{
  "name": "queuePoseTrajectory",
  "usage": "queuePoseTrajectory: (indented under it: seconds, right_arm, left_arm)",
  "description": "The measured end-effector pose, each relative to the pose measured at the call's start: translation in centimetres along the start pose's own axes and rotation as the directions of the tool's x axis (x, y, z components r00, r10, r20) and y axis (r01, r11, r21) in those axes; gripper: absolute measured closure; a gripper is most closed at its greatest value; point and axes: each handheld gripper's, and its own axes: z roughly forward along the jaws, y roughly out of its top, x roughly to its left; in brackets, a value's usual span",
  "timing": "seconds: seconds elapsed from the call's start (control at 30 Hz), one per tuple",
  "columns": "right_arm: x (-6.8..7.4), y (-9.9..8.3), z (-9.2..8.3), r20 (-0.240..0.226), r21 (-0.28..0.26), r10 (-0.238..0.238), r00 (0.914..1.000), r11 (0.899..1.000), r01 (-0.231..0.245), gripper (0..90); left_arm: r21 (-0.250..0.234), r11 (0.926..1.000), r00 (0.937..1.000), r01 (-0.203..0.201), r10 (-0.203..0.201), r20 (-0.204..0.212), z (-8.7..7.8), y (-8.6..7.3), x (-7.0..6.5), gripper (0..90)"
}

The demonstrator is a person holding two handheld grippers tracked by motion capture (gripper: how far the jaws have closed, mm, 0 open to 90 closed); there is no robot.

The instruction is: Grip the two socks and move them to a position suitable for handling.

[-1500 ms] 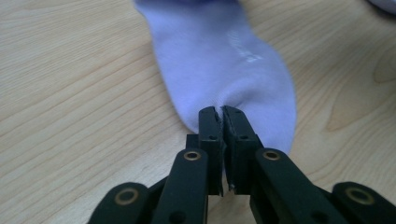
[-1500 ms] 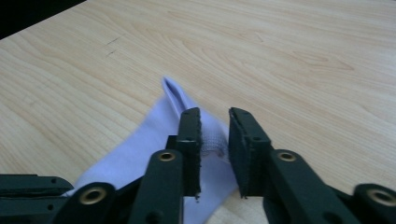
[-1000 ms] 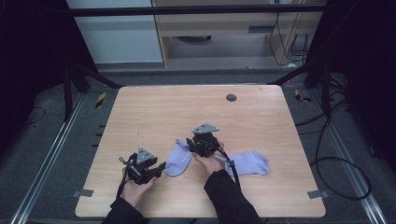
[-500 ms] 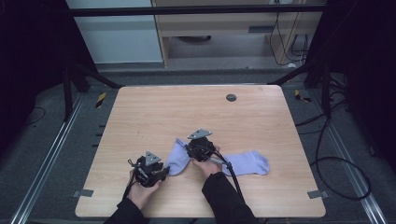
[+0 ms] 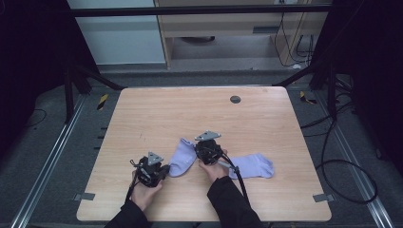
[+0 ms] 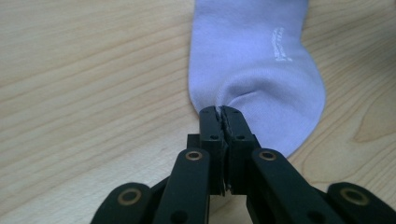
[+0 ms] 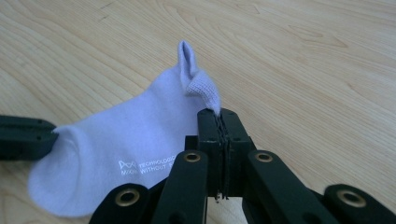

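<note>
Two lavender socks lie on the wooden table [image 5: 157, 114]. The left sock [image 5: 183, 159] [image 6: 252, 60] [image 7: 135, 135] is held at both ends. My left gripper [image 5: 167, 170] [image 6: 219, 112] has just been closing and is now shut on the fabric at its toe end. My right gripper [image 5: 198, 153] [image 7: 218, 114] has also just closed and pinches the ribbed cuff edge, which stands up in a small fold. One jaw of the left gripper shows at the toe in the right gripper view. The second sock [image 5: 254, 166] lies flat to the right of my right hand.
A small dark round fitting [image 5: 235, 99] sits in the table's far part. Cables trail from both grippers toward the front edge. Black frame legs and more cables stand on the floor around the table.
The left gripper has turned toward the sock's toe end, and the right gripper has sunk slightly onto the sock's other end. Both socks lie where they were.
</note>
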Motion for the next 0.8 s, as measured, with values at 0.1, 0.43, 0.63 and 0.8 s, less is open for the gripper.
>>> queuePoseTrajectory:
  seconds: [0.1,0.43,0.63,0.8]
  right_arm:
    - [-0.2,0.0,-0.5,-0.001,0.002,0.011,0.9999,1.0,-0.011,89.2]
    - [-0.7,-1.1,-0.8,-0.031,0.067,0.083,0.9961,0.994,-0.081,89.1]
    - [0.2,-1.8,-0.5,-0.033,0.093,0.066,0.9973,0.994,-0.062,88.7]
    - [0.3,-2.3,-0.2,-0.027,0.111,0.063,0.9977,0.992,-0.06,84.9]
  left_arm:
    - [-0.005,1.0,0.9999,-0.006,0.006,-0.015,-0.5,0.3,0.5,87.7]
    - [0.004,0.9998,0.9931,-0.019,0.02,-0.115,-1.2,0.7,3.4,87.5]
    - [0.023,0.9993,0.989,-0.028,0.031,-0.144,-0.2,0.8,3.7,86.8]
    - [0.006,0.9998,0.9865,-0.02,0.02,-0.162,-0.3,0.7,3.9,78.8]
